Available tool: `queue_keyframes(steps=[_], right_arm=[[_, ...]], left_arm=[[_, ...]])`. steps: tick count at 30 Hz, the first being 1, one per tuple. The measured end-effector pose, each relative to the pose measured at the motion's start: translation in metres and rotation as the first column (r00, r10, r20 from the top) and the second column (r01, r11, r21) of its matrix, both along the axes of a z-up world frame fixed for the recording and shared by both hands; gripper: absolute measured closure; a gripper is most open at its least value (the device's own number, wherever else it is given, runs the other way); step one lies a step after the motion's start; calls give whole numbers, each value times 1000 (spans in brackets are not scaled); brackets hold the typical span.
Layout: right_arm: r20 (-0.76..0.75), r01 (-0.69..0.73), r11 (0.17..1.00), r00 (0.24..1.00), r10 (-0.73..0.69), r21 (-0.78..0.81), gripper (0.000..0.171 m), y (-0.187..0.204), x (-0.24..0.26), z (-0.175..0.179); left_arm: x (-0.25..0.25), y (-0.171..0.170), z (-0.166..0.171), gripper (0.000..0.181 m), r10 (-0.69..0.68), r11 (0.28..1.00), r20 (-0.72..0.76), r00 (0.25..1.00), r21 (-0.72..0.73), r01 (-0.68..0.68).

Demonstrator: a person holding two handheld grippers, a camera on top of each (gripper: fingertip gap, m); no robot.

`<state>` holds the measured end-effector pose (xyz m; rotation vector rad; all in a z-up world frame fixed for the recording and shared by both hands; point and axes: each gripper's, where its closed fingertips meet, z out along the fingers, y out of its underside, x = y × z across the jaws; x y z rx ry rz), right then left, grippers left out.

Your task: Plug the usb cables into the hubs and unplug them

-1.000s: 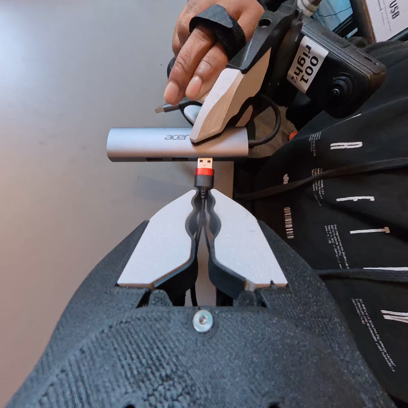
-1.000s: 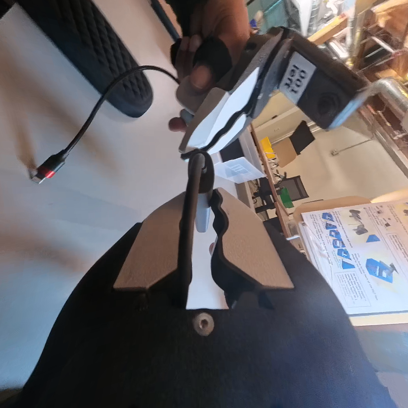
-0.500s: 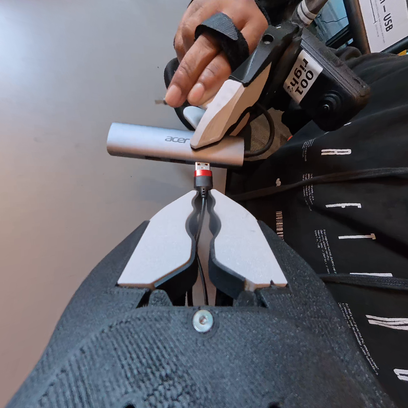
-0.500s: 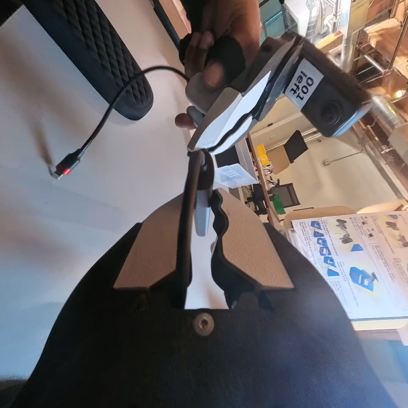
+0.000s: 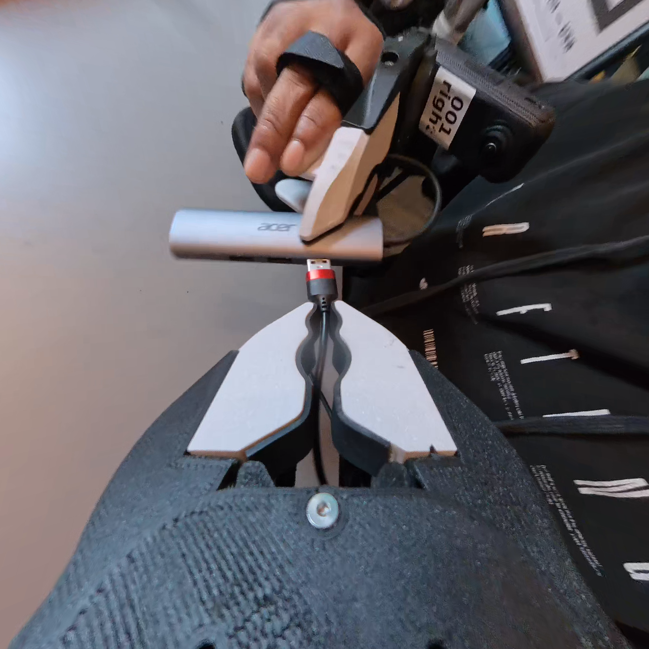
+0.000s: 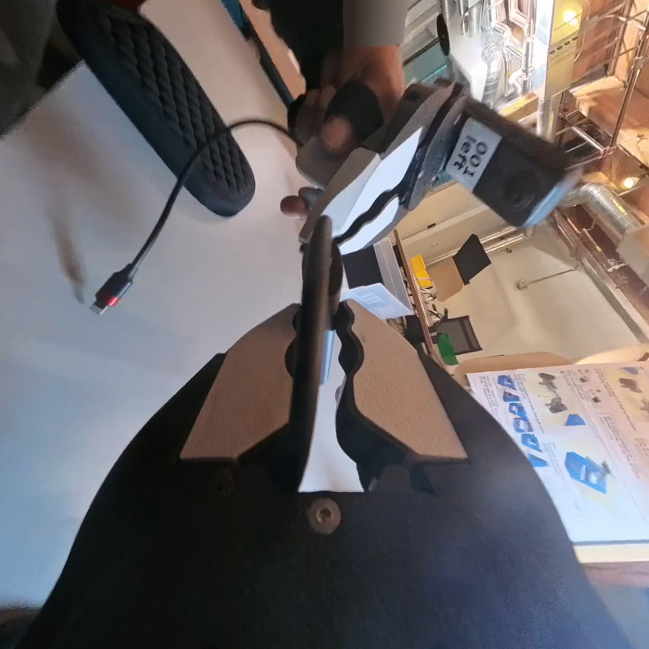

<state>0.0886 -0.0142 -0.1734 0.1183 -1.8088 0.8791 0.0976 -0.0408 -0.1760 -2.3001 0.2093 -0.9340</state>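
In the left wrist view my left gripper (image 5: 325,307) is shut on a black USB cable just behind its red-banded plug (image 5: 320,277). The plug's metal tip meets the port side of the grey hub (image 5: 238,237), to the right of two empty ports. My right gripper (image 5: 310,233) clamps the hub's right part from above. In the right wrist view my right gripper (image 6: 321,310) is shut on the hub (image 6: 328,351), seen edge-on, with the hub's own black lead (image 6: 312,298) running between the fingers. The left gripper (image 6: 318,230) shows beyond it.
The cable's other end, a small red-banded plug (image 6: 112,295), hangs loose above the white table (image 6: 87,386). A black mesh pad (image 6: 165,116) lies at the table's far side. The person's black printed clothing (image 5: 526,351) fills the right. A printed sheet (image 6: 562,439) lies right. Only a small space, under 4 cm, lies between the two pairs of fingers.
The plug has closed the small gap to the hub, and its tip now meets the port side. The hub tilted, then levelled. The loose cable end swung slightly.
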Motion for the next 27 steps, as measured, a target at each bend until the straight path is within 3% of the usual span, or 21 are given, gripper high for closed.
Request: queue_keyframes(steps=[5, 18, 27], right_arm=[[34, -31, 981, 999, 39, -191, 152, 9, 3, 23], [6, -103, 989, 995, 104, -102, 153, -9, 8, 23], [10, -156, 979, 987, 159, -129, 154, -17, 16, 30]], left_arm=[[-20, -4, 5, 176, 82, 996, 38, 996, 24, -83], [-6, -7, 9, 177, 47, 999, 98, 994, 5, -48], [-2, -12, 11, 176, 20, 1000, 183, 983, 14, -23]])
